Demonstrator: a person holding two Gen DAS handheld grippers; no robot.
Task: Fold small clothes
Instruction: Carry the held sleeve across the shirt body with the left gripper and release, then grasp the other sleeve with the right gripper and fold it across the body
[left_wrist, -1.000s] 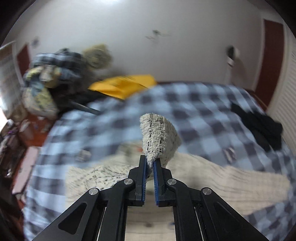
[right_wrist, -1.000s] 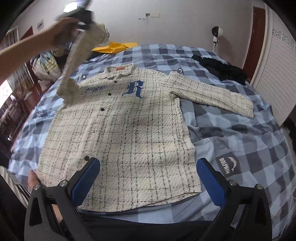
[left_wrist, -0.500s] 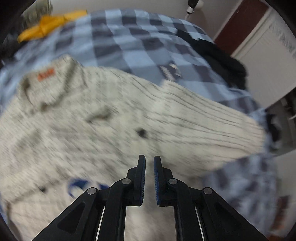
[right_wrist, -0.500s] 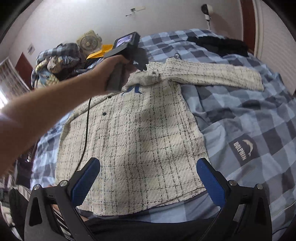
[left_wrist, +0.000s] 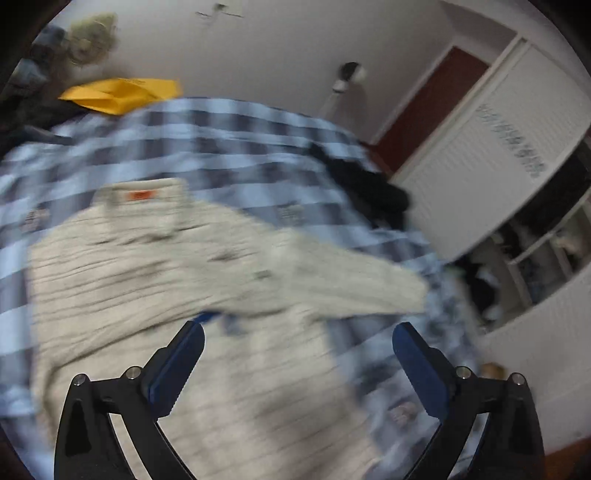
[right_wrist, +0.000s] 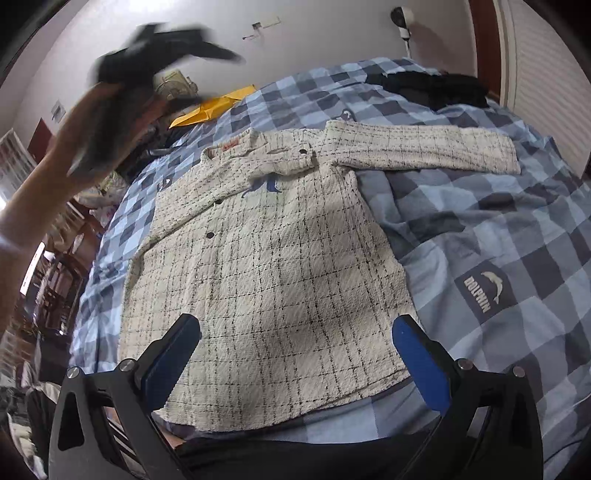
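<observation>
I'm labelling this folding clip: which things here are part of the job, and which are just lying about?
Part of the job:
cream plaid button-up shirt
left hand-held gripper, open
right hand-held gripper, open

Lying about:
blue checked bedspread
black garment heap
yellow flat envelope

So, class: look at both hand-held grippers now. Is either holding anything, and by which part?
Nothing is held. The left hand-held gripper and right hand-held gripper are both open above the cream plaid shirt, whose folded sleeve lies released.
</observation>
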